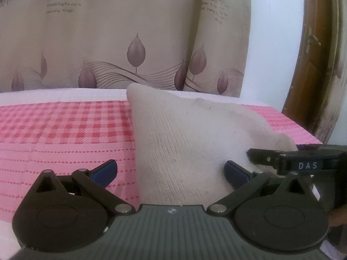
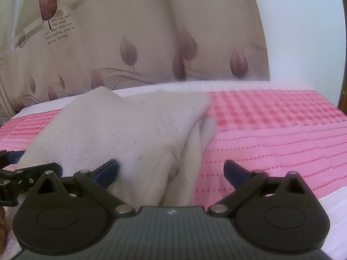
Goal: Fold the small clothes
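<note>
A: Count?
B: One garment — a cream knit piece (image 1: 184, 143). Two grippers. Nothing else loose on the surface.

A: Surface and room?
B: Pink cloth (image 1: 65, 134) with a checked band far and dotted lines near, laid over a white cover (image 2: 260, 85) that shows along the far edge. Beige curtain (image 1: 108, 43) behind, printed with leaves and text. White wall (image 1: 271, 43) to the right of it, brown wooden door (image 1: 314, 75) at far right in the left wrist view.

A: Left gripper?
B: Left gripper (image 1: 171, 171) is wide open and grips nothing. The knit piece fills the gap between its blue pads (image 1: 105, 171), with the left edge of the knit running up from between them; the right pad is against the fabric, the left pad is over bare pink cloth.

A: Right gripper?
B: Right gripper (image 2: 171, 171) is wide open too, nothing held. Its left pad is at the knit; its right pad is over pink cloth, clear of it.

A: Garment position?
B: Bunched and raised in a mound, a fold hanging on its right side. It sits near, between the two grippers — right of centre for the left one, left of centre for the right one. The right gripper's finger reaches the knit's right edge in the left wrist view.
</note>
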`<state>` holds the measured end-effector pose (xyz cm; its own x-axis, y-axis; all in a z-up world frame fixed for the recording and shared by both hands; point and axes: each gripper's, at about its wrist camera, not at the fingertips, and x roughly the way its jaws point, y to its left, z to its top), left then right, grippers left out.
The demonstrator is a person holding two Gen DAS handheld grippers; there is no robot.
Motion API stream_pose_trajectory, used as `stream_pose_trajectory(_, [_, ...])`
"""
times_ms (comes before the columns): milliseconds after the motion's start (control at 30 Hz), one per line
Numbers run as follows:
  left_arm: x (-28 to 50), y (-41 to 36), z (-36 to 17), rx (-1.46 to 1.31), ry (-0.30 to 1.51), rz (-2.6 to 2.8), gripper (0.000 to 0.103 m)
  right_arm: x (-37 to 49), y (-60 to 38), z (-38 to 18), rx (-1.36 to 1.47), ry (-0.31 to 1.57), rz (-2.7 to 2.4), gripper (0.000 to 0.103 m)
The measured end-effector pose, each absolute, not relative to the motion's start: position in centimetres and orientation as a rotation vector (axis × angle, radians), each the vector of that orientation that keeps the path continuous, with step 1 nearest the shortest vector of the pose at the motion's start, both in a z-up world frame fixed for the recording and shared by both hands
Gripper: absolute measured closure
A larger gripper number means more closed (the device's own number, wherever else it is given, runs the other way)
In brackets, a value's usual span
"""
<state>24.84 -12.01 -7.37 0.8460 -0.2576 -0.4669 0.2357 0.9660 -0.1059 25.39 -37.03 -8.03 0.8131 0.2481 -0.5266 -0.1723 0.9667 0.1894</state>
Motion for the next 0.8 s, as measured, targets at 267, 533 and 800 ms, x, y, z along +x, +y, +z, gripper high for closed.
stream_pose_trajectory(267, [24.88,-12.28,-7.45,-0.017,0.502,-0.246,0.0,25.44,-37.12,-8.02,0.136,0.579,0.227,0.0])
stream_pose_trajectory(533, [24.9,-12.59,-7.54,0.011,0.501,-0.234,0.0,25.46,-37.11,-7.97,0.134,0.578,0.226,0.0])
stream_pose_trajectory(800, [24.91,-12.93,-7.54,0.039,0.501,-0.223,0.0,25.45,-37.13,-7.96,0.134,0.578,0.226,0.0])
